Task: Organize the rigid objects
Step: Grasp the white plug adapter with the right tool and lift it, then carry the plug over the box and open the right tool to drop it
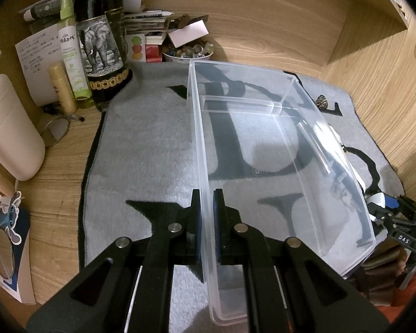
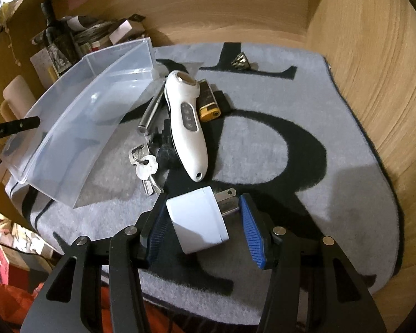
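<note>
**Spotter:** Start on the left. What have you got?

**Me:** My left gripper (image 1: 207,213) is clamped tight on the near wall of the clear plastic bin (image 1: 263,144), one pad on each side of it. The bin sits on the grey mat (image 1: 152,152) and looks tipped, its far side raised; I judge my grip is what holds it that way. It is empty as far as I can see. Beside it on the left stand the dark bottle (image 1: 102,41) and the green spray bottle (image 1: 72,52).

**Spotter:** And to the right of the bin?

**Me:** The things to sort lie on the mat just beside it: a metal tube (image 2: 151,113), a bunch of keys (image 2: 145,166), the white handheld device (image 2: 185,130) and a yellow-and-black lighter (image 2: 208,102) touching its head end. Nearest me is the white charger (image 2: 198,220), prongs pointing right.

**Spotter:** Your right fingers?

**Me:** My right gripper (image 2: 199,222) has the charger between its pads. The left pad (image 2: 158,230) looks against the body; the right one stands apart from it, beside the prongs. So I'm partly open around it, not squeezing yet.

**Spotter:** What worries you?

**Me:** Closing as I am, the right pad would meet the prongs first and could twist the charger out of line, so it slips when lifted. The smooth shell may slide too. And if my left hold shifts, the thin wall may flex and the bin drop or skid onto the keys.
</note>
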{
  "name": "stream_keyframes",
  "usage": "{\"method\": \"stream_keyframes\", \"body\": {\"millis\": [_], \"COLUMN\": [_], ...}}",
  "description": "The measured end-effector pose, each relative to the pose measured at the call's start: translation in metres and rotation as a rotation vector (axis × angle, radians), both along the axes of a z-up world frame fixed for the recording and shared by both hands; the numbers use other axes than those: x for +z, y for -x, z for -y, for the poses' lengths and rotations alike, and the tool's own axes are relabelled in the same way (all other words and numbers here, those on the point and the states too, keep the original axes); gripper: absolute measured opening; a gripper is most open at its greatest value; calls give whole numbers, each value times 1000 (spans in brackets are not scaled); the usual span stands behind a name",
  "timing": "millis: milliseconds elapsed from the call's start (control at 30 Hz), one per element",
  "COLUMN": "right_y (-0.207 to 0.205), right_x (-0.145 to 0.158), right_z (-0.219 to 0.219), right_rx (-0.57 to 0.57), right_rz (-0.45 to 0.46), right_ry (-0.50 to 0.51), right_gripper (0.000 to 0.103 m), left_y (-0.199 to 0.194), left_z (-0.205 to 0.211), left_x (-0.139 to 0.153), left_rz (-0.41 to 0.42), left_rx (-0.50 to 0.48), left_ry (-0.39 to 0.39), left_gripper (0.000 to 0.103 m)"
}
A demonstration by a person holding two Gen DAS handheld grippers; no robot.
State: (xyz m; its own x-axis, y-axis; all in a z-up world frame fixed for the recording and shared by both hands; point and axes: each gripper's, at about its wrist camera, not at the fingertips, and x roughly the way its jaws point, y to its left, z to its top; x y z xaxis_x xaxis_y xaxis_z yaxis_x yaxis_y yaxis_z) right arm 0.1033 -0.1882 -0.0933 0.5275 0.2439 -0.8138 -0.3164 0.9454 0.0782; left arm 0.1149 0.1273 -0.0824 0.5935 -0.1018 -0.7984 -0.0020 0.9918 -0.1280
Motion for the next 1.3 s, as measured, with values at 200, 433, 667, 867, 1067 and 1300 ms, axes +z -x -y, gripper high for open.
{"method": "stream_keyframes", "body": {"millis": [200, 433, 667, 867, 1067, 1300], "right_y": [0, -11, -25, -37, -49, -71], "right_x": [19, 44, 79, 97, 99, 84], "right_z": [-3, -25, -59, -89, -128, -166], "right_rx": [1, 33, 94, 171, 270, 350], "right_rz": [77, 175, 282, 326, 318, 255], "right_ry": [7, 3, -31, -61, -60, -23], "right_gripper": [47, 47, 47, 47, 47, 47], "left_y": [1, 1, 2, 2, 3, 4], "left_z": [0, -1, -2, -2, -2, -3], "left_x": [0, 0, 0, 0, 0, 0], "left_rz": [7, 14, 21, 29, 35, 43], "left_rx": [1, -2, -10, -17, -24, -31], "left_ry": [2, 7, 10, 9, 9, 21], "left_gripper": [7, 7, 7, 7, 8, 8]}}
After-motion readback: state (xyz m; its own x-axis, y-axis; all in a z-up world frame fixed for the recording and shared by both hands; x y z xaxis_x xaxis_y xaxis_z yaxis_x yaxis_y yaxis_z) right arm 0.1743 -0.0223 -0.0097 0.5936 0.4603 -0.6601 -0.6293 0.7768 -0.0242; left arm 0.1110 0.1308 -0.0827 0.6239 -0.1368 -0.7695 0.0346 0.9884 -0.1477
